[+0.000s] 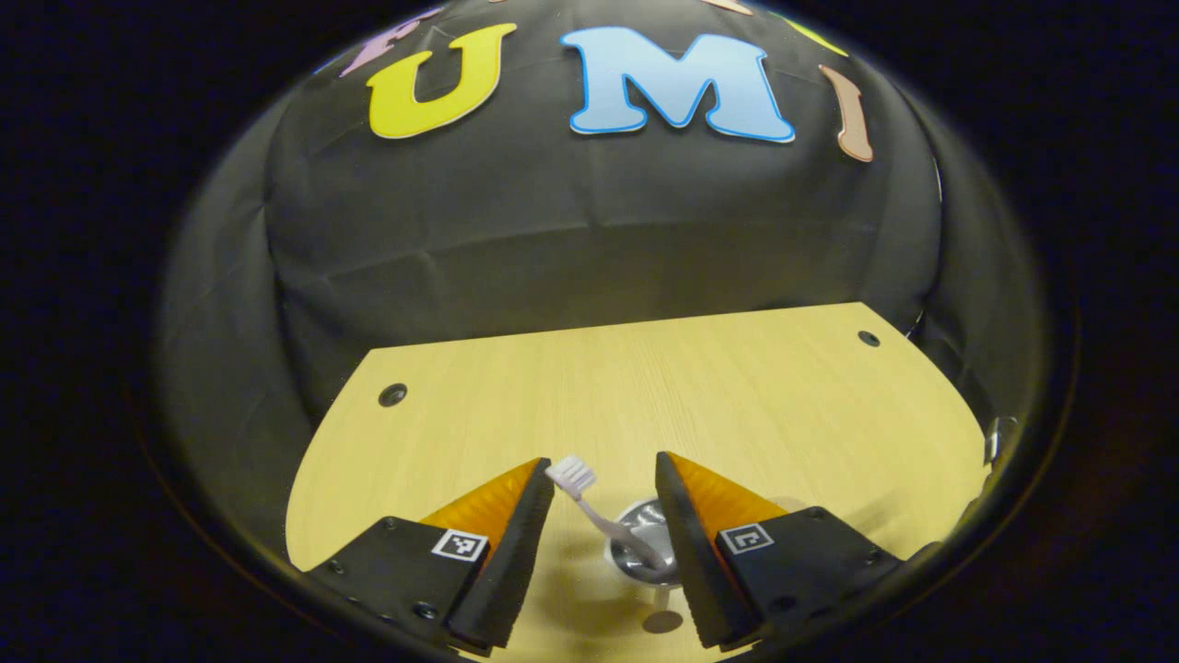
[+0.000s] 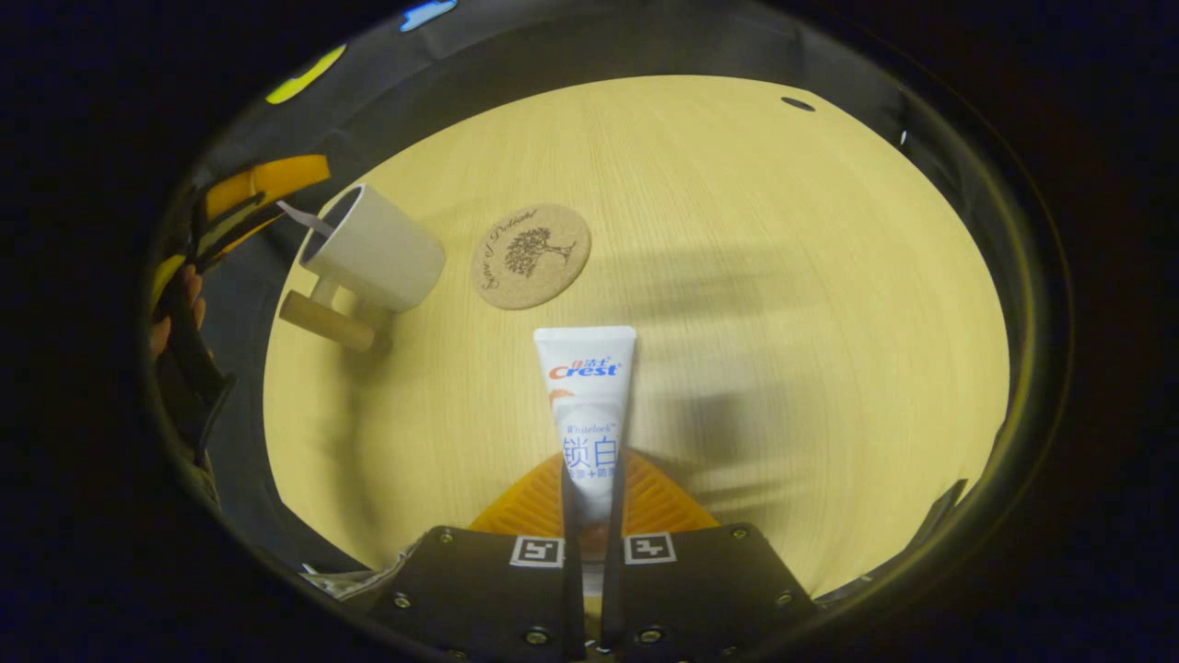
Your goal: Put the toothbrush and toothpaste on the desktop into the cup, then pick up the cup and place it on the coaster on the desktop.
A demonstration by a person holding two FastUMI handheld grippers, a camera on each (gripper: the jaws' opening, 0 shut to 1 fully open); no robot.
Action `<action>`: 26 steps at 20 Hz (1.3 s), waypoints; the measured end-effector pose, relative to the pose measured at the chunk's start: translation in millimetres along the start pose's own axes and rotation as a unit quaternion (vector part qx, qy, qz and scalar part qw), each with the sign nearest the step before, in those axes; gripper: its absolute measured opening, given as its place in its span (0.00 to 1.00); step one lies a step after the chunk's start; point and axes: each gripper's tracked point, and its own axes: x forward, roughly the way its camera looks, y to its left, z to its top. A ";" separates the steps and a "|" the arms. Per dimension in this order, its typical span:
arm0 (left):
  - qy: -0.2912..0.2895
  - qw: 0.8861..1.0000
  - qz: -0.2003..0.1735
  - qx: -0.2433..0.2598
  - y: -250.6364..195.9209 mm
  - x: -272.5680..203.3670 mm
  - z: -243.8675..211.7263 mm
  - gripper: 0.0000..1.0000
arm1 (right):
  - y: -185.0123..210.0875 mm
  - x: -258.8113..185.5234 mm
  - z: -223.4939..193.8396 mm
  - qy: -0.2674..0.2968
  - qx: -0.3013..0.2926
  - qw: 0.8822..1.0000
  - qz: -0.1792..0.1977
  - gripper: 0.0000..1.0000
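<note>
**Toothbrush in cup; toothpaste in hand, awaiting transfer**

Finding 1. In the left gripper view the left gripper (image 1: 603,511) hangs directly over the cup (image 1: 645,552), looking down into its mouth. Its fingers are spread apart and touch nothing. The toothbrush (image 1: 589,502) stands in the cup with its bristled head up, leaning toward the left finger. Judgement: the toothbrush part of step 1 is done.

Finding 2. In the right gripper view the right gripper (image 2: 589,516) is pressed together on the toothpaste (image 2: 587,405), pinching the tube near its lower end; the flat crimped end points away toward the far side. The tube appears lifted clear of the desktop (image 2: 783,276), though contact cannot be ruled out from this angle.

Finding 3. In the same view the cup (image 2: 373,244) stands at the far left with its handle toward the near side. The coaster (image 2: 531,255) lies just to its right, apart from it and bare. The other gripper (image 2: 249,198) sits above the cup's rim.

Assessment. The step in hand is carrying the toothpaste to the cup. The next move calls for swinging the tube left and far, tipping it upright over the mouth and releasing it beside the toothbrush. The left gripper probably needs to clear the opening first. Moving the cup onto the coaster remains undone.
</note>
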 end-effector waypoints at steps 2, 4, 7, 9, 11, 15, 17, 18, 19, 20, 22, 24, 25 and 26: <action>-0.002 1.000 0.004 -0.002 8.5 -16.3 -2.3 0.77 | 2.9 -9.1 10.8 -0.015 0.003 1.000 0.001 0.09; -0.002 1.000 0.008 -0.002 17.1 -32.0 -7.8 0.77 | 9.4 -20.2 31.8 -0.040 0.000 0.999 0.004 0.10; 0.000 1.000 0.017 -0.011 34.5 -54.0 -18.7 0.77 | 23.3 -40.2 69.1 -0.084 -0.002 0.996 0.015 0.10; 0.003 1.000 0.026 -0.016 48.8 -70.3 -28.2 0.77 | 35.9 -50.3 94.4 -0.109 -0.003 0.994 0.023 0.09; 0.005 0.999 0.039 -0.021 66.9 -87.9 -36.4 0.77 | 50.4 -58.5 115.3 -0.128 -0.007 0.991 0.032 0.09; 0.004 0.997 0.067 -0.036 109.5 -125.5 -50.1 0.77 | 83.5 -62.7 148.9 -0.150 -0.015 0.987 0.056 0.09; 0.000 0.995 0.086 -0.046 132.4 -148.4 -56.6 0.77 | 101.0 -62.8 164.3 -0.159 -0.018 0.985 0.068 0.09; -0.002 0.994 0.096 -0.053 144.4 -160.5 -59.5 0.77 | 111.0 -62.5 174.1 -0.164 -0.017 0.983 0.075 0.09; -0.004 0.993 0.105 -0.058 153.6 -170.9 -62.5 0.77 | 122.1 -60.5 180.6 -0.171 -0.014 0.982 0.085 0.09; -0.003 0.991 0.115 -0.064 163.5 -180.9 -66.3 0.77 | 133.7 -59.9 189.9 -0.177 -0.011 0.980 0.096 0.09; 0.000 0.988 0.135 -0.079 181.4 -199.5 -76.3 0.77 | 154.4 -63.4 207.9 -0.194 -0.006 0.974 0.116 0.09; 0.004 0.984 0.154 -0.090 201.1 -217.6 -87.9 0.77 | 175.1 -59.9 224.1 -0.217 -0.016 0.968 0.124 0.09; 0.008 0.982 0.165 -0.095 209.4 -227.2 -94.8 0.77 | 185.8 -57.9 231.7 -0.229 -0.023 0.965 0.128 0.12; 0.011 0.980 0.173 -0.099 216.9 -234.1 -99.4 0.77 | 194.6 -54.2 238.1 -0.239 -0.030 0.962 0.132 0.09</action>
